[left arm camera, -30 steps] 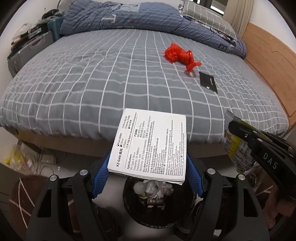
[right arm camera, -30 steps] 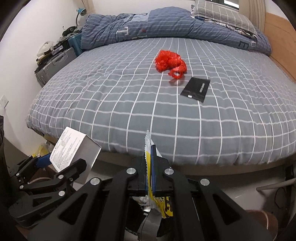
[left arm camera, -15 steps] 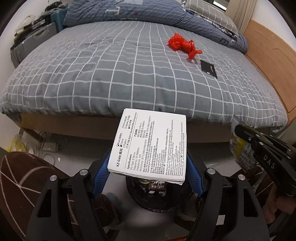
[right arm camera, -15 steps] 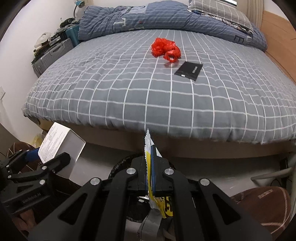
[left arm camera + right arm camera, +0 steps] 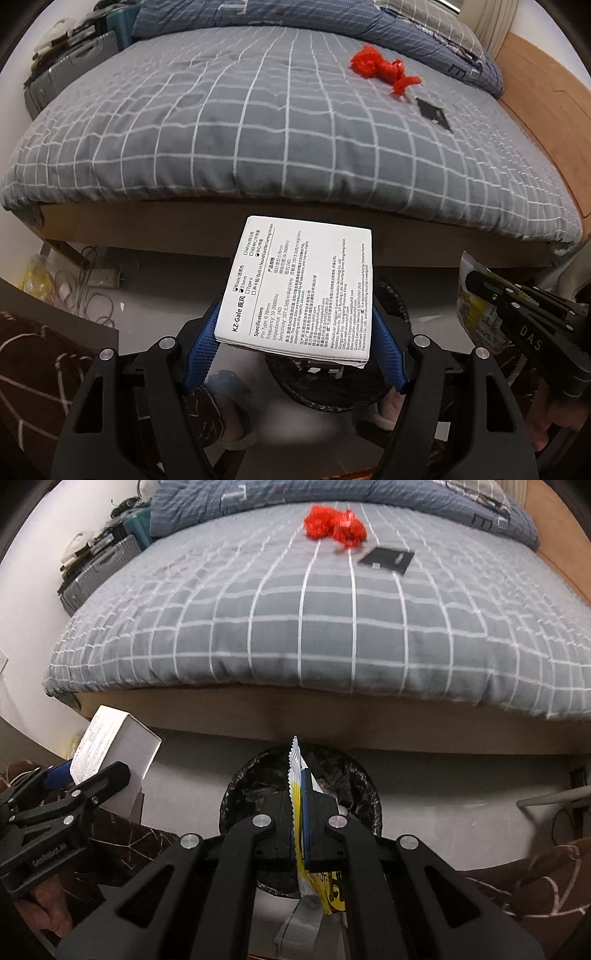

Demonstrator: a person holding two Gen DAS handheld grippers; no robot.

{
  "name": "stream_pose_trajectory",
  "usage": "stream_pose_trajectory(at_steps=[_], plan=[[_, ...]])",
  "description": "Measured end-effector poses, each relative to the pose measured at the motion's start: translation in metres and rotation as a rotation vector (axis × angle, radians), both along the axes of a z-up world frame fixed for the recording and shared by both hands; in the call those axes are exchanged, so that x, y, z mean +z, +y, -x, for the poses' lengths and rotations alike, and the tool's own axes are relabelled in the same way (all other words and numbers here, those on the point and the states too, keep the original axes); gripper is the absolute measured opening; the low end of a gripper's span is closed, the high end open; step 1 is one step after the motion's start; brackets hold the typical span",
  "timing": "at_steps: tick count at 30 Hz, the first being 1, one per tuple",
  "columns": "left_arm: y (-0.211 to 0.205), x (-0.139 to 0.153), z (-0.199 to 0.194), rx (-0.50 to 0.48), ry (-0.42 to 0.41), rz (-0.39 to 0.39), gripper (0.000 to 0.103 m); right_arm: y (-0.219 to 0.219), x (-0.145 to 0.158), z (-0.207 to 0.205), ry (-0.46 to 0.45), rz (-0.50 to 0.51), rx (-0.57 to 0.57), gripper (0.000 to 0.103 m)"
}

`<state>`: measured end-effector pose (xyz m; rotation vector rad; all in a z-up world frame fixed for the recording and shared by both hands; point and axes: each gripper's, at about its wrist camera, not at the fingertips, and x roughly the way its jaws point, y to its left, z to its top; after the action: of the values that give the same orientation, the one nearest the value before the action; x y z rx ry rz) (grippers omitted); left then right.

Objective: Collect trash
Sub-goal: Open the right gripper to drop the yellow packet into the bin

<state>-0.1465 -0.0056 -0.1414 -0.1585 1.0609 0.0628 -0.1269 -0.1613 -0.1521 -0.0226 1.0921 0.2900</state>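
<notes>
My left gripper (image 5: 295,332) is shut on a white printed box (image 5: 303,288) and holds it above a black-lined trash bin (image 5: 325,387) on the floor by the bed. My right gripper (image 5: 300,801) is shut on a yellow and white snack wrapper (image 5: 297,771), held on edge over the same bin (image 5: 236,797). The box also shows at the left of the right wrist view (image 5: 110,746), and the wrapper at the right of the left wrist view (image 5: 469,299). A red crumpled plastic bag (image 5: 380,68) and a flat black packet (image 5: 434,114) lie on the bed.
The bed (image 5: 258,122) has a grey checked cover and a wooden frame. A folded blue duvet (image 5: 295,22) lies at its head. A suitcase (image 5: 66,77) stands at the far left. A power strip and cables (image 5: 92,284) lie on the floor under the bed's left edge.
Both grippers have dropped lower and drawn back from the bed, still holding the box and the wrapper. The bin now sits further ahead under them.
</notes>
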Motion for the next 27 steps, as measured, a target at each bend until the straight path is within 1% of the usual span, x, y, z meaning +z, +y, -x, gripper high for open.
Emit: stream_pose_trajectory(at_steps=[5, 9, 14, 18, 23, 27], plan=[[0.011, -0.028, -0.013, 0.017, 0.058, 0.029, 0.071, 0.01, -0.021, -0.012, 0.025, 0.017, 0.014, 0.002], [0.019, -0.043, -0.028, 0.033, 0.083, 0.023, 0.071, 0.015, -0.041, -0.023, 0.067, 0.03, 0.013, 0.002], [0.022, -0.056, -0.041, 0.033, 0.088, 0.006, 0.071, 0.024, -0.063, -0.04, 0.109, 0.029, 0.013, 0.003], [0.028, -0.072, -0.049, 0.045, 0.112, -0.016, 0.071, 0.033, -0.081, -0.049, 0.143, 0.023, 0.017, 0.004], [0.041, -0.082, -0.054, 0.075, 0.13, -0.014, 0.071, 0.039, -0.095, -0.05, 0.166, 0.029, 0.032, 0.005], [0.047, -0.087, -0.055, 0.091, 0.14, -0.008, 0.071, 0.045, -0.099, -0.048, 0.166, 0.041, 0.039, 0.006]])
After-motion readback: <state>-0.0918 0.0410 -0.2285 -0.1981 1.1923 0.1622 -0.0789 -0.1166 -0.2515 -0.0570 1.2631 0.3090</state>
